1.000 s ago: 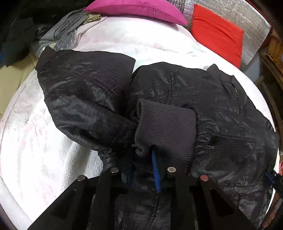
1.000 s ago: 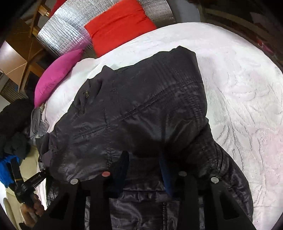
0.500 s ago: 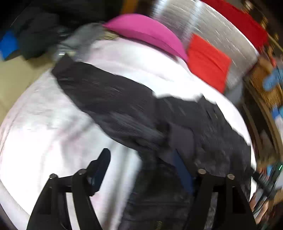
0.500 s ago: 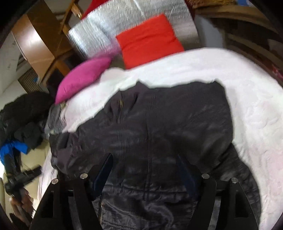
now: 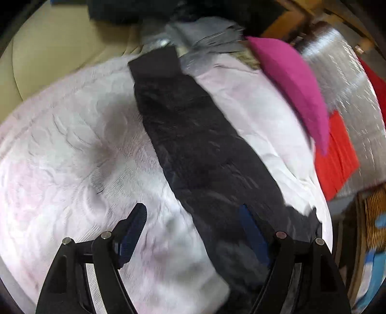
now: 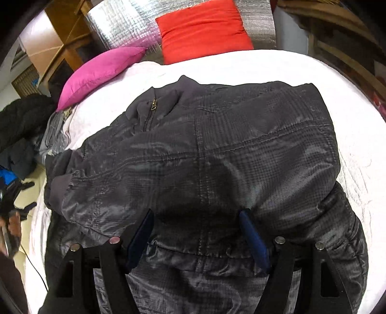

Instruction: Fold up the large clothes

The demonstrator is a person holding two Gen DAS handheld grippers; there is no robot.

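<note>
Black and faintly checked, the shiny padded jacket (image 6: 217, 157) is lying spread over the white quilted bedspread (image 6: 337, 79), which serves as the landmark for everything else. Its zipped collar (image 6: 154, 106) is pointing toward the head of the bedspread, where a magenta cushion (image 6: 96, 72) and a red cushion (image 6: 202, 29) are leaning against a silver foil panel (image 6: 120, 21).

The right gripper (image 6: 196, 231) is hovering over the jacket's lower half, near the foot of the bedspread, its blue-padded jaws standing wide apart with nothing pinched; the fabric is lying flat beneath the gap, untouched as far as I can tell.

From the left wrist view, one long black sleeve (image 5: 193, 135) is stretching out straight across the bedspread toward its far corner, ending in a ribbed cuff (image 5: 154, 65) near a heap of grey clothing (image 5: 205, 36) at the bedspread's edge. The left gripper (image 5: 193, 224) is hanging over the near end of that sleeve, its jaws opening, with bedspread and the sleeve's edge showing between them but nothing clamped. The picture is smeared there, so whether the right-hand pad is brushing the sleeve I cannot tell.

Off the bedspread's left side, a person's hand (image 6: 13, 224) is gripping the handle of the other tool.
</note>
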